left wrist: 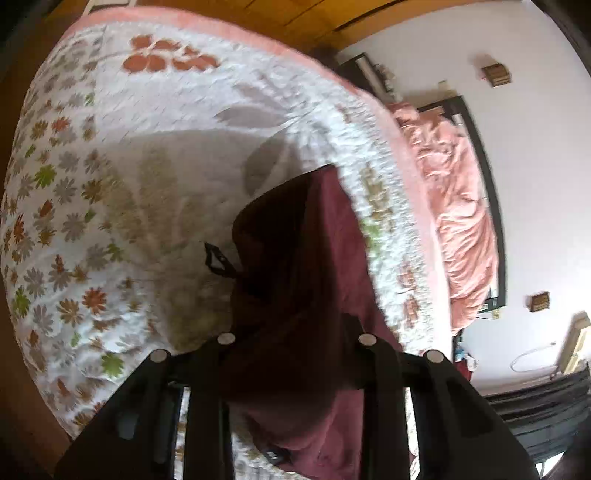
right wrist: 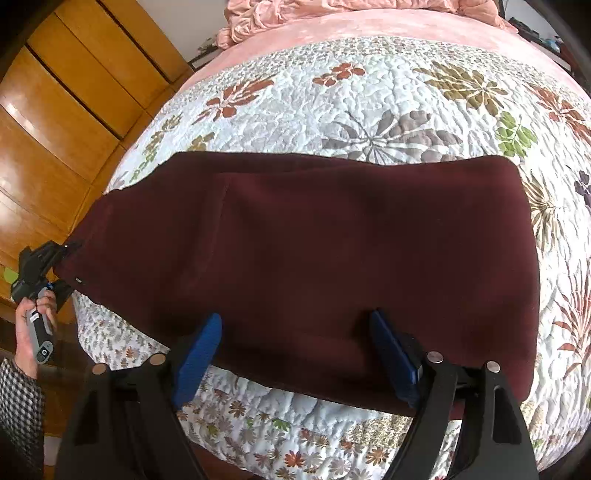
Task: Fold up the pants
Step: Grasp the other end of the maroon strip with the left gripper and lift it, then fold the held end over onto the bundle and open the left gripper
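Dark maroon pants [right wrist: 303, 251] lie folded lengthwise across the floral quilt [right wrist: 369, 92] on the bed. My right gripper [right wrist: 295, 325] is open, its blue pads [right wrist: 199, 350] spread over the pants' near edge, with cloth between them. My left gripper [right wrist: 70, 251] shows at the far left of the right wrist view, shut on the end of the pants. In the left wrist view the pants [left wrist: 303, 295] bunch up between the left gripper's [left wrist: 295, 339] black fingers, lifted off the quilt [left wrist: 147, 147].
A wooden wardrobe [right wrist: 66, 110] stands left of the bed. A crumpled pink blanket [right wrist: 332, 11] lies at the head of the bed, also in the left wrist view [left wrist: 458, 206]. A white wall [left wrist: 535, 147] is beyond.
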Demonstrator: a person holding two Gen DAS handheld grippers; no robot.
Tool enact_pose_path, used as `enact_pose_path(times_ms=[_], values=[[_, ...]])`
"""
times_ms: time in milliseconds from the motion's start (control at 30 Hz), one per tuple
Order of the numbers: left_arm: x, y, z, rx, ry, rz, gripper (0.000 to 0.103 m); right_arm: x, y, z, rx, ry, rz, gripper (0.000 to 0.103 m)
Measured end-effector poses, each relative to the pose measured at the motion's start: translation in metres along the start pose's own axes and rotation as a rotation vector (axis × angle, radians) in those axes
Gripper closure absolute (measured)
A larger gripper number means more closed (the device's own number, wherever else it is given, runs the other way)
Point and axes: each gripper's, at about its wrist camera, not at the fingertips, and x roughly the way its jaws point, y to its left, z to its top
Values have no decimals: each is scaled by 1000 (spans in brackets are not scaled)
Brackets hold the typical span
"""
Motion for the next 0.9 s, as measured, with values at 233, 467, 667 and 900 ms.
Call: enact_pose_path(times_ms=[233,467,667,900], values=[[-13,-55,-12,136,-40,-96,77,-32,-3,3,43,-91,43,20],[-24,-112,-40,316,-41,-177,77,-52,-24,7,91,-135,18,20],[-26,-171,-89,561,-6,-207,76,-54,-37,3,133,-142,29,20],[-5,-211,-161,812,96,-189,75,-53,-37,1,127,-143,38,20]])
